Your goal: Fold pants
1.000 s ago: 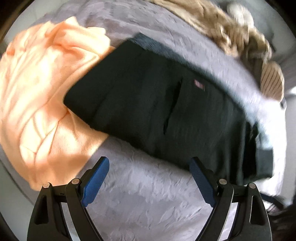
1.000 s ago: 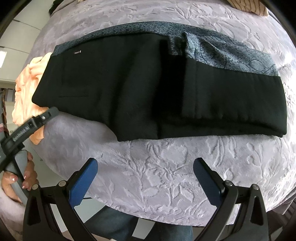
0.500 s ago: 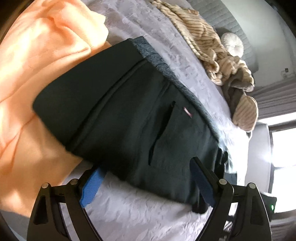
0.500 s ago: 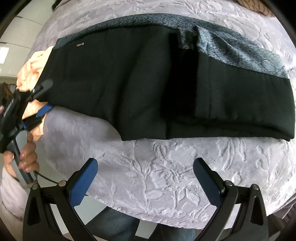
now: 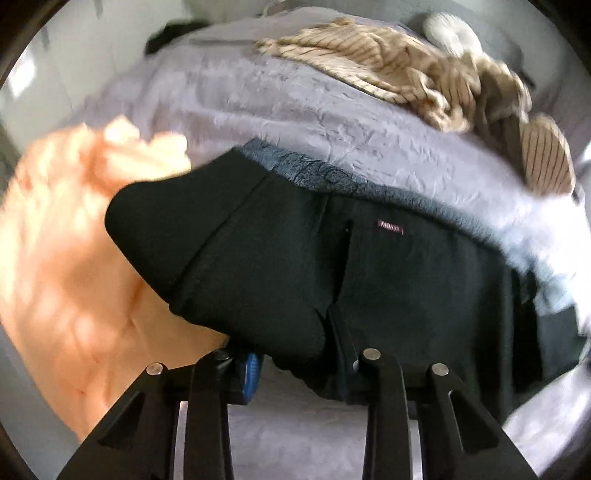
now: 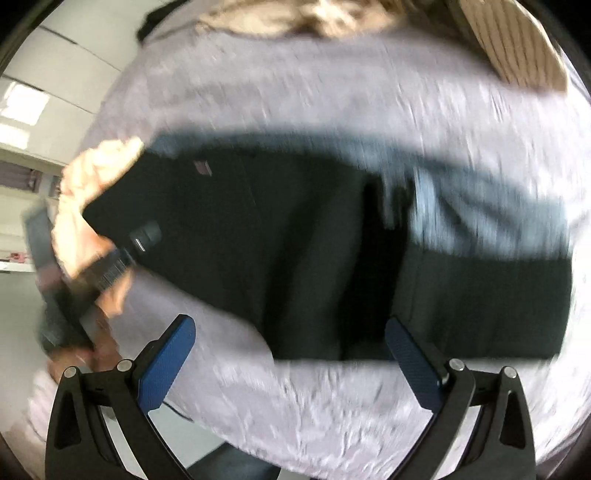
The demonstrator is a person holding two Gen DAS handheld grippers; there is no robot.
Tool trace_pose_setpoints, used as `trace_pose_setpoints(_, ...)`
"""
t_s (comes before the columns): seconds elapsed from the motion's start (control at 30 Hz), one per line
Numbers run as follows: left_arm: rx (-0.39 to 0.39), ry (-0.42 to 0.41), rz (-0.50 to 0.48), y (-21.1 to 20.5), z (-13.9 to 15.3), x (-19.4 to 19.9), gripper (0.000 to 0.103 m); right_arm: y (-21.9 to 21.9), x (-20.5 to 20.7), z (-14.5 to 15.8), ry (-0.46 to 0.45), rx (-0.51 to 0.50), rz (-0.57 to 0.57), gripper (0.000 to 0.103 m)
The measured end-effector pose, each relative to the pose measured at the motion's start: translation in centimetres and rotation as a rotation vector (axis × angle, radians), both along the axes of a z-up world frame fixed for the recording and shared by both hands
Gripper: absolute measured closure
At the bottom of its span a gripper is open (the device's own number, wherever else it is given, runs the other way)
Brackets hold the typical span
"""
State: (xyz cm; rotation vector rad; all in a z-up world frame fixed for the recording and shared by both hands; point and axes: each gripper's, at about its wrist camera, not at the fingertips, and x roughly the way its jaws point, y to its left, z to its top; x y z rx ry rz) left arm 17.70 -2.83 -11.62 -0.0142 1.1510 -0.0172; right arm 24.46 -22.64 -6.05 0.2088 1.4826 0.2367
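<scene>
The black pants (image 5: 295,266) lie folded lengthwise across the lilac bedspread (image 5: 295,122), with a grey patterned waistband along the far edge. My left gripper (image 5: 299,363) is shut on the near edge of the pants, the cloth bunched between its blue pads. The pants also show in the right wrist view (image 6: 332,258), blurred. My right gripper (image 6: 291,350) is open and empty, close above the near edge of the pants. The left gripper (image 6: 122,254) and the hand that holds it show at the left there.
An orange garment (image 5: 62,258) lies at the left, partly under the pants. A beige striped garment (image 5: 406,74) and a white round cushion (image 5: 450,33) lie at the far side. The bed's near edge (image 6: 295,443) runs just below my right gripper.
My left gripper has moved in and closed on the near edge of the pants. My right gripper has moved forward toward the pants, staying open.
</scene>
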Motion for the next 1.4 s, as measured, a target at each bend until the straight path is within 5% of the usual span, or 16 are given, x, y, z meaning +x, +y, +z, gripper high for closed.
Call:
trace_pose_setpoints(0.13,0.233,-0.089,-0.132,-3.4,0.1,-1.2,0.07,3.1,5.4,3.3,-0.061,0.071,0.099,0.0)
trace_pose_setpoints(0.33,0.25,-0.092,-0.13,-3.1,0.2,-1.0,0.07,15.3,10.9,4.2,0.017,0.141,0.405,0.0)
trace_pose_setpoints(0.47,0.277,-0.109,-0.144,-3.5,0.1,-1.5,0.07,23.3,11.3,1.4,0.105,0.045,0.6,0.0)
trace_pose_setpoints(0.6,0.267,-0.11,-0.132,-3.4,0.2,-1.6,0.07,26.3,11.6,-2.1,0.213,-0.027,0.673,0.002)
trace_pose_setpoints(0.63,0.271,-0.11,-0.132,-3.4,0.2,-1.6,0.07,26.4,11.7,-3.1,0.243,-0.048,0.678,0.014)
trace_pose_setpoints(0.67,0.274,-0.106,-0.138,-3.6,0.2,-1.6,0.07,26.2,11.9,-4.1,0.266,-0.068,0.672,0.06)
trace_pose_setpoints(0.7,0.279,-0.099,-0.142,-3.7,0.1,-1.6,0.07,25.7,11.9,-4.4,0.286,-0.061,0.657,0.079)
trace_pose_setpoints(0.77,0.293,-0.123,-0.157,-4.1,0.7,-1.7,0.07,24.1,12.3,-4.0,0.274,0.001,0.601,0.082)
trace_pose_setpoints(0.97,0.286,-0.235,-0.239,-7.3,6.0,-2.7,0.07,16.3,11.4,1.6,0.136,0.233,0.462,0.083)
trace_pose_setpoints(1.2,0.222,-0.358,-0.409,-15.3,12.5,-4.9,0.07,-0.4,7.2,8.2,-0.053,0.565,0.16,0.083)
trace_pose_setpoints(1.4,0.191,-0.399,-0.606,-24.8,14.2,-7.3,0.07,-13.7,1.2,10.4,-0.197,0.634,-0.06,0.082)
